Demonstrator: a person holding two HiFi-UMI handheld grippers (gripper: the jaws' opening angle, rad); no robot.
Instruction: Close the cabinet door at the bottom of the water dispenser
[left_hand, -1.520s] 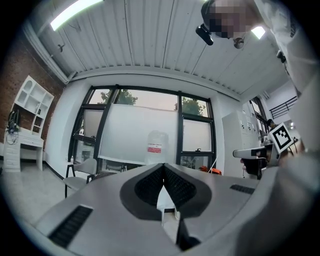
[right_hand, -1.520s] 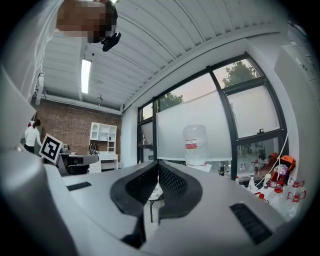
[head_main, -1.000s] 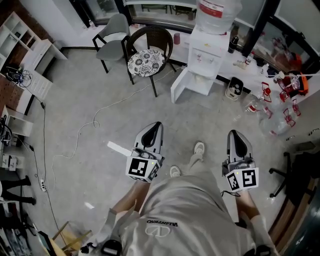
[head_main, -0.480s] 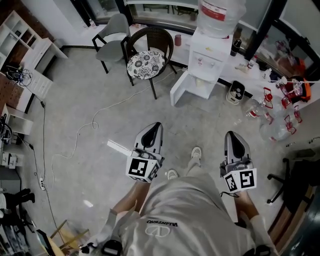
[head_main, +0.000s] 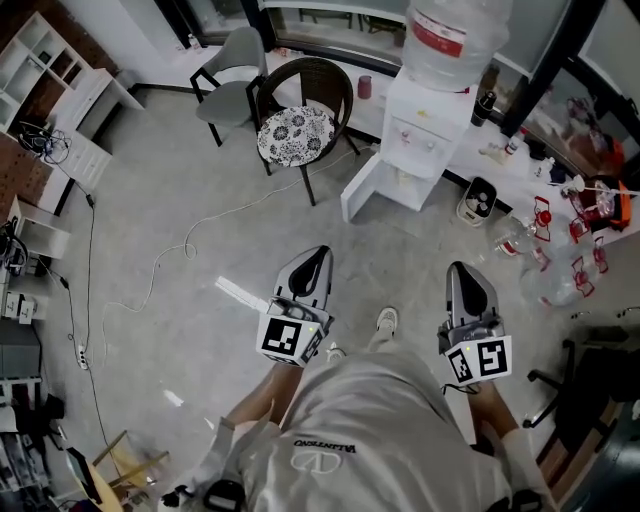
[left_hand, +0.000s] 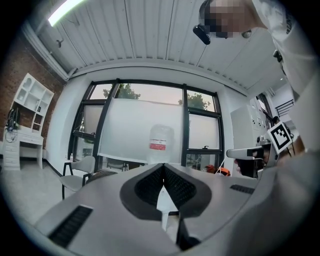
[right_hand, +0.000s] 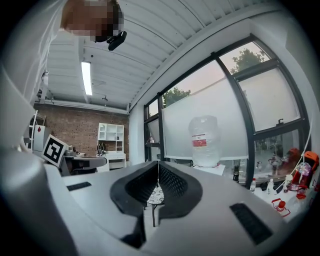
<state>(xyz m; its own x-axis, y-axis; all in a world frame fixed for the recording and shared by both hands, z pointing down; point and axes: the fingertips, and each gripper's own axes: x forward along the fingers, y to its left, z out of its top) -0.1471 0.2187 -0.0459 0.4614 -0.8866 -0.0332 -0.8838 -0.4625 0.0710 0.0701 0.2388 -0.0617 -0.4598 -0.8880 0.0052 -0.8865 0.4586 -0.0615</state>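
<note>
A white water dispenser (head_main: 425, 135) with a big clear bottle (head_main: 455, 35) on top stands by the window at the upper right of the head view. Its low white cabinet door (head_main: 362, 182) hangs open toward the left. My left gripper (head_main: 313, 256) and right gripper (head_main: 468, 270) are both shut and empty, held level side by side well short of the dispenser. Over the shut jaws, the left gripper view shows the bottle (left_hand: 161, 145) straight ahead. The bottle (right_hand: 204, 141) lies right of centre in the right gripper view.
A wicker chair with a patterned cushion (head_main: 295, 130) and a grey chair (head_main: 230, 75) stand left of the dispenser. A white cable (head_main: 190, 245) trails over the concrete floor. Bottles and red items (head_main: 560, 240) clutter the floor at right, beside a small white appliance (head_main: 478, 203).
The view has shifted toward the dispenser, which now looks larger and nearer in the head view. Both grippers stay shut and in the same pose in front of the body.
</note>
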